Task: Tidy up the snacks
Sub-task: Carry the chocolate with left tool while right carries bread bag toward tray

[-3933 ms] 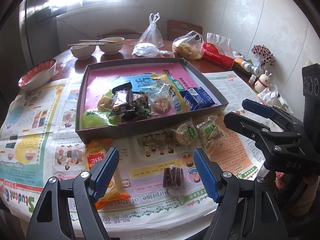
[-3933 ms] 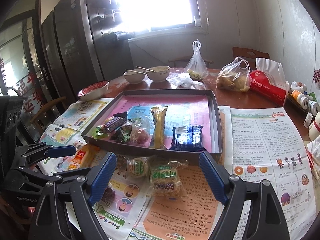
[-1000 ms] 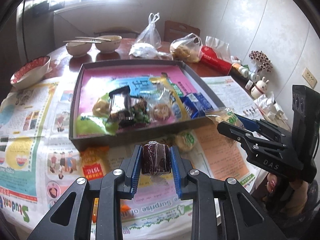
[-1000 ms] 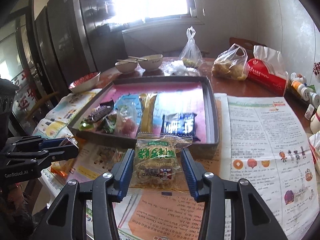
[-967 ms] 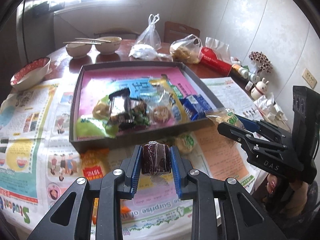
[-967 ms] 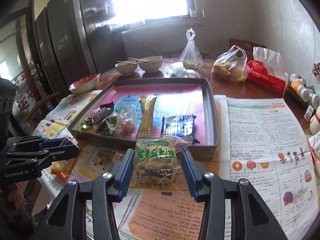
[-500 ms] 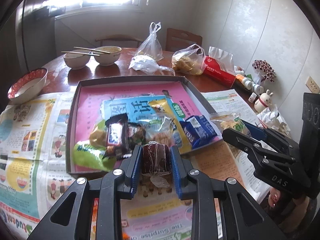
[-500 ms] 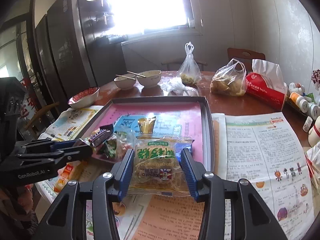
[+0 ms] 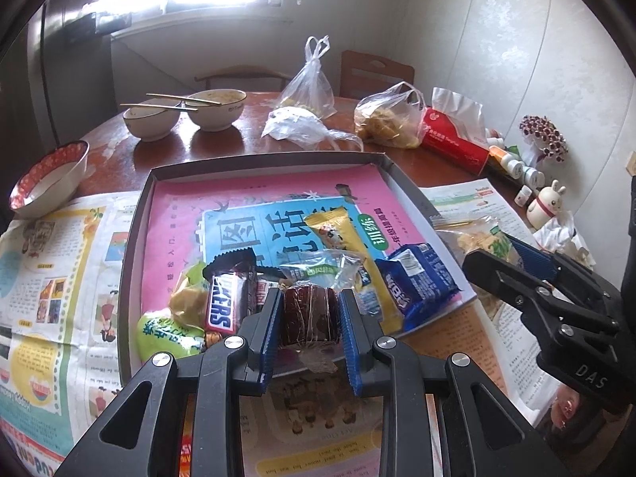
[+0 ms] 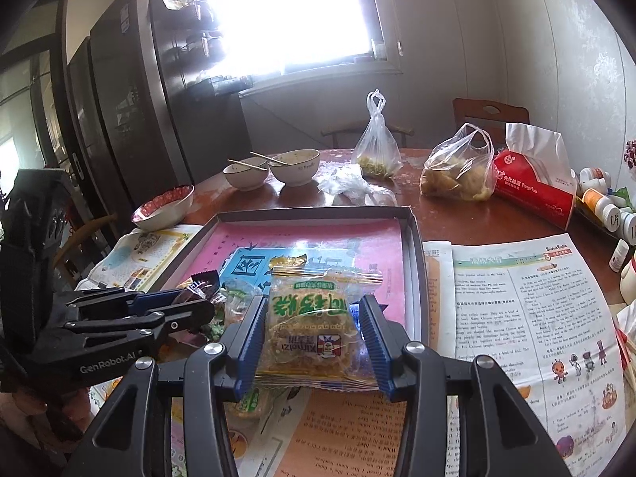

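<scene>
- The left tool (image 9: 310, 314) is clamped tight on a small dark brown wrapped candy (image 9: 311, 315), held up between its blue pads over the near edge of a shallow grey tray (image 9: 133, 214).
- The right tool (image 10: 314, 332) is partly closed on a clear packet with green lettering (image 10: 308, 328), its pads pressing both sides, above the tray's near right corner.
- The tray sits on newspaper (image 9: 51, 262) spread over a round wooden counter (image 9: 238, 143); its floor is lined with pink and blue paper.
- Inside the tray, toward the near side, lie a Snickers bar (image 9: 222, 302), a green packet (image 9: 169, 334), a yellow wrapper (image 9: 334, 226) and a blue packet (image 9: 415, 278).
- Farther back on the counter stand two bowls with chopsticks (image 9: 159, 103) across them, tied plastic bags (image 9: 308, 83) and a red tissue pack (image 9: 455, 145).
</scene>
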